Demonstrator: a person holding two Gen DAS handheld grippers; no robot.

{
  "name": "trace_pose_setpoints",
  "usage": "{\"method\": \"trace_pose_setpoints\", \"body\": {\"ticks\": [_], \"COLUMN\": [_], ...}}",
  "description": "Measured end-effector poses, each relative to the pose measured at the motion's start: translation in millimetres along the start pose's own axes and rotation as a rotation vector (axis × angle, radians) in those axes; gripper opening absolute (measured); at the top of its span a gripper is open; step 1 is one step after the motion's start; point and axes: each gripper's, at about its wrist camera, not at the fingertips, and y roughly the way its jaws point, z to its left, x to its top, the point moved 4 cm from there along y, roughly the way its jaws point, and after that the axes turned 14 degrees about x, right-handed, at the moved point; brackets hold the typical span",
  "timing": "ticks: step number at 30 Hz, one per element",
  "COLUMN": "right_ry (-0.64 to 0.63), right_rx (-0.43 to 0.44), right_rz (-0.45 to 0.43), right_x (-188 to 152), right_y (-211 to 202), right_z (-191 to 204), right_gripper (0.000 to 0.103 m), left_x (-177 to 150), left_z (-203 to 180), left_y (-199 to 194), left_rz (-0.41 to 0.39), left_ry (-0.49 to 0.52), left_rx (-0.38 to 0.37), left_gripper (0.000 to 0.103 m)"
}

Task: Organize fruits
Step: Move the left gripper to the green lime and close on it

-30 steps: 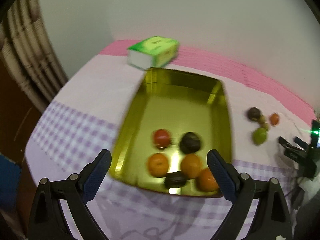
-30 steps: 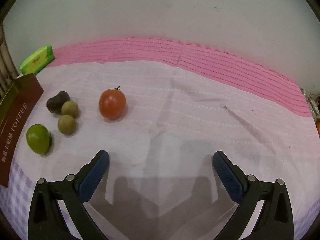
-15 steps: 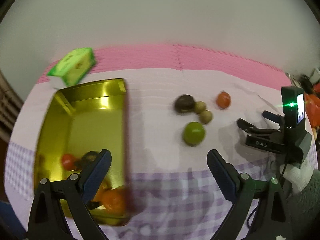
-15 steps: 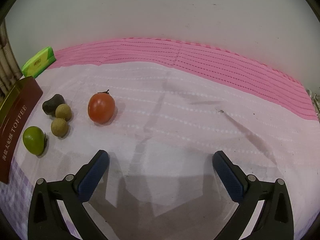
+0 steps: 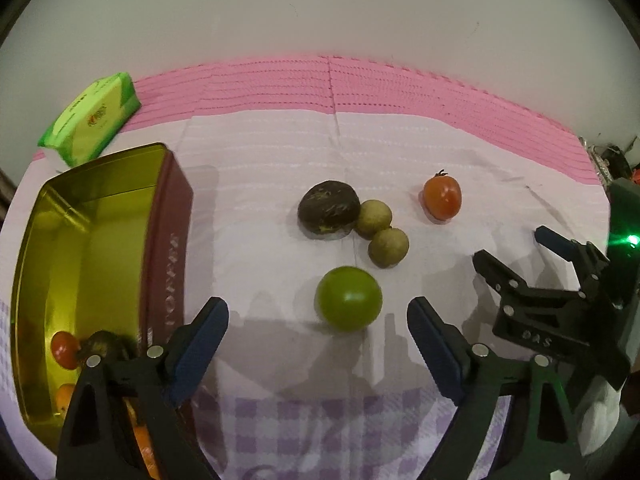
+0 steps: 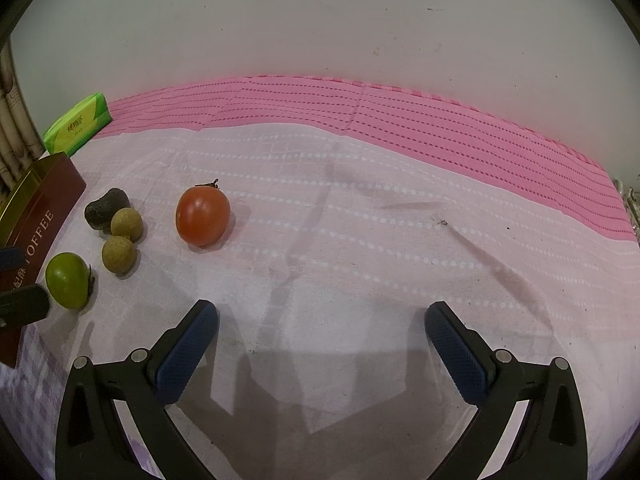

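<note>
In the left wrist view my left gripper (image 5: 318, 322) hangs over a green round fruit (image 5: 348, 298) on the cloth. The fruit lies between the blue pads, which stand clear of it while the jaws are closing. Beyond it lie a dark wrinkled fruit (image 5: 329, 209), two small tan fruits (image 5: 374, 218) and a red tomato (image 5: 442, 197). The gold tin (image 5: 86, 264) at the left holds several fruits. My right gripper (image 6: 321, 326) is open over bare cloth; the tomato (image 6: 203, 216) and green fruit (image 6: 67, 279) lie to its left. It also shows at the right as the right gripper (image 5: 516, 254).
A green tissue pack (image 5: 91, 119) lies at the back left by the pink strip of the cloth (image 5: 400, 92). A white wall stands behind the table. The tin's dark red side (image 6: 38, 236) reads TOFFEE. The cloth (image 6: 400, 240) to the tomato's right is bare.
My left gripper has swung from over the tin to the right and down, onto the loose fruits, with the green fruit now between its pads. The right gripper has stayed put.
</note>
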Motion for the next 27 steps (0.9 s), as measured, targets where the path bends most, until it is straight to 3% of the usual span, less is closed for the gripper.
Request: {"method": "trace_pose_setpoints", "body": {"ticks": [5, 12, 20, 23, 27], "right_ry": [0.0, 0.0, 0.001, 0.001, 0.001], "right_rx": [0.0, 0.0, 0.001, 0.001, 0.001], "right_rz": [0.0, 0.0, 0.001, 0.001, 0.001], "right_x": [0, 0, 0, 0, 0], "right_y": [0, 0, 0, 0, 0], "right_z": [0, 0, 0, 0, 0], "right_gripper": [0.103, 0.103, 0.103, 0.103, 0.103], "left_x": [2, 3, 5, 5, 4], "left_z": [-8, -11, -13, -15, -16], "left_y": [15, 23, 24, 24, 24], "left_rz": [0.038, 0.047, 0.05, 0.041, 0.037], "left_ry": [-0.002, 0.006, 0.006, 0.015, 0.02], "left_rx": [-0.004, -0.001, -0.01, -0.017, -0.02], "left_gripper": [0.072, 0.066, 0.051, 0.037, 0.034]}}
